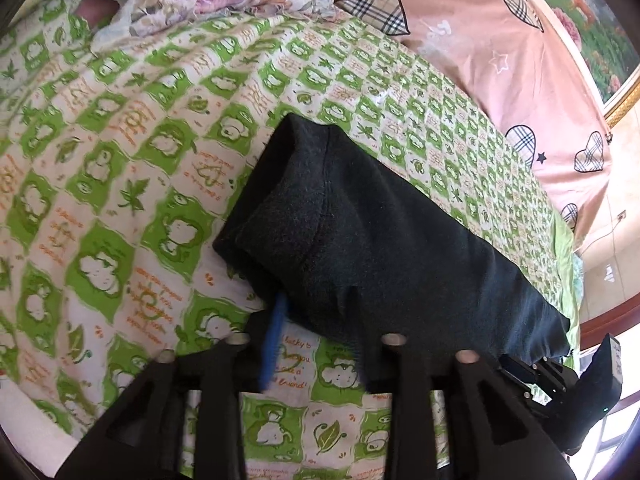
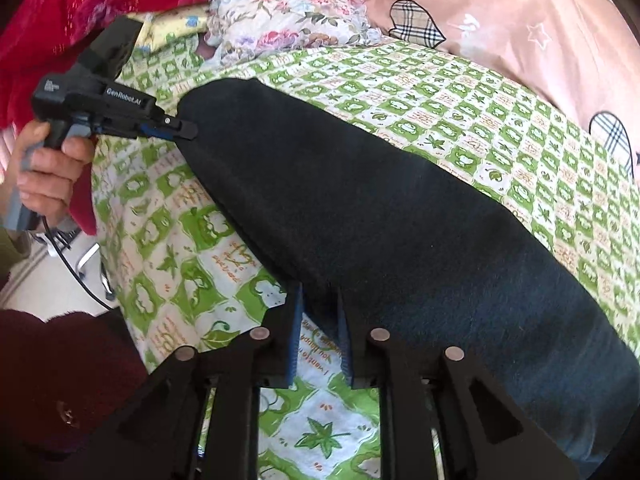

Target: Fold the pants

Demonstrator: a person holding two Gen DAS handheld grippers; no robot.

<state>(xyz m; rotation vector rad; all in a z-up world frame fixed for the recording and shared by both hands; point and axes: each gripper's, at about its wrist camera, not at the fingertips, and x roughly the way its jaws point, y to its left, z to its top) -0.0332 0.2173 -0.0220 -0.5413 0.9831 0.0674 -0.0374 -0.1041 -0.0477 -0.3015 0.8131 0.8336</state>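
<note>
Dark, near-black pants lie as a long band on the green-and-white patterned bedsheet. In the left wrist view my left gripper holds the near edge of the pants; one blue finger pad shows and the other finger is hidden by cloth. In the right wrist view the pants run from upper left to lower right. My right gripper has its blue pads a small gap apart at the pants' near edge. The left gripper also shows there, pinching the far end of the pants.
A pink quilt with plaid hearts lies along the far side of the bed. A floral cloth and a red blanket are piled at the head. The bed edge and floor are at the left.
</note>
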